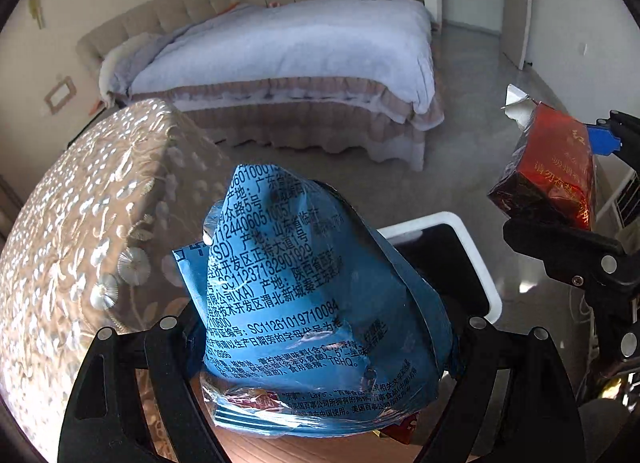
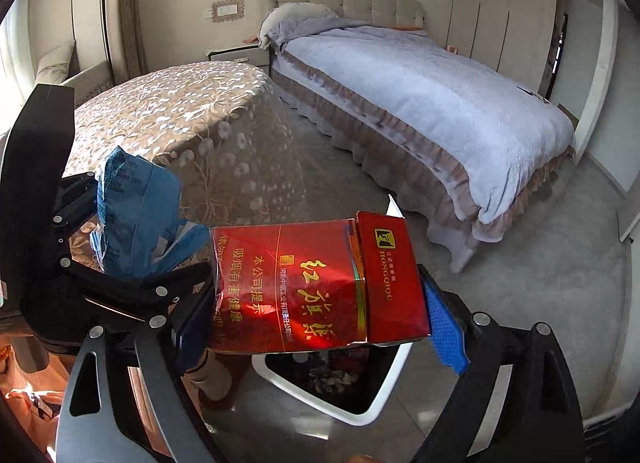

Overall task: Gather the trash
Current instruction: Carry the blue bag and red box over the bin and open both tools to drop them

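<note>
My left gripper point(image 1: 320, 359) is shut on a crumpled blue snack bag point(image 1: 304, 303), held up above the floor; the bag also shows at the left of the right wrist view point(image 2: 136, 215). My right gripper point(image 2: 320, 307) is shut on a red cigarette pack point(image 2: 316, 283), which also shows at the right of the left wrist view point(image 1: 552, 171). A white-rimmed trash bin point(image 2: 360, 411) with a dark inside stands on the floor right below the pack; in the left wrist view its rim point(image 1: 476, 247) lies just behind the bag.
A round table with a flowered lace cloth point(image 2: 180, 111) stands to the left. A bed with a light blue quilt point(image 2: 420, 83) fills the back. Grey floor point(image 2: 540, 303) lies between the bed and the bin. A nightstand point(image 2: 236, 55) is by the headboard.
</note>
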A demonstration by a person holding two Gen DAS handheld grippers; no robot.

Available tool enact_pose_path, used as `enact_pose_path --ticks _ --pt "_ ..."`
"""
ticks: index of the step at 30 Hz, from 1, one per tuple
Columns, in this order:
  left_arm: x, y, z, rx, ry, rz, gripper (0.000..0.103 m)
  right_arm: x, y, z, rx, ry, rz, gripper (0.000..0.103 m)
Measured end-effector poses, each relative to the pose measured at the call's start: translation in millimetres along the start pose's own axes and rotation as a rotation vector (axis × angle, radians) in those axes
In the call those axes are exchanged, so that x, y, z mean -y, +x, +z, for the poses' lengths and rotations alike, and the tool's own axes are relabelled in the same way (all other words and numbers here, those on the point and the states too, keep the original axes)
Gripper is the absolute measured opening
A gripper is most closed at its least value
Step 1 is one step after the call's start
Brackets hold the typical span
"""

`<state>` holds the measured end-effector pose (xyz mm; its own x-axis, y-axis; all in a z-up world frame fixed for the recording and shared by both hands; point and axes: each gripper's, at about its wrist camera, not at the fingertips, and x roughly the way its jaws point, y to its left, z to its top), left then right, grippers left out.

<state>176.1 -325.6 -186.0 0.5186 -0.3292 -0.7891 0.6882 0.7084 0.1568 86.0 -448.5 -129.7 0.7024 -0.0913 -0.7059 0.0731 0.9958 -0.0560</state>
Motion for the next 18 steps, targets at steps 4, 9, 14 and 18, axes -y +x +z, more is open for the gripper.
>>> enact_pose_path --ticks 4,9,14,18 --pt "21.5 34.5 -0.9 -0.074 0.034 -0.052 0.083 13.2 14.9 -19.8 -0.052 -0.013 -0.031 0.089" --pt "44.5 74.0 -5.5 -0.17 0.086 -0.1 0.083 27.9 37.2 -43.3 -0.128 -0.024 -0.04 0.089" --pt "64.6 114.9 -12.5 -0.278 0.12 -0.163 0.083 41.5 64.3 -60.4 -0.223 -0.011 -0.031 0.089" --pt "77.6 153.2 -19.1 -0.368 0.163 -0.182 0.083 52.3 93.0 -75.9 -0.297 -0.014 -0.012 0.089"
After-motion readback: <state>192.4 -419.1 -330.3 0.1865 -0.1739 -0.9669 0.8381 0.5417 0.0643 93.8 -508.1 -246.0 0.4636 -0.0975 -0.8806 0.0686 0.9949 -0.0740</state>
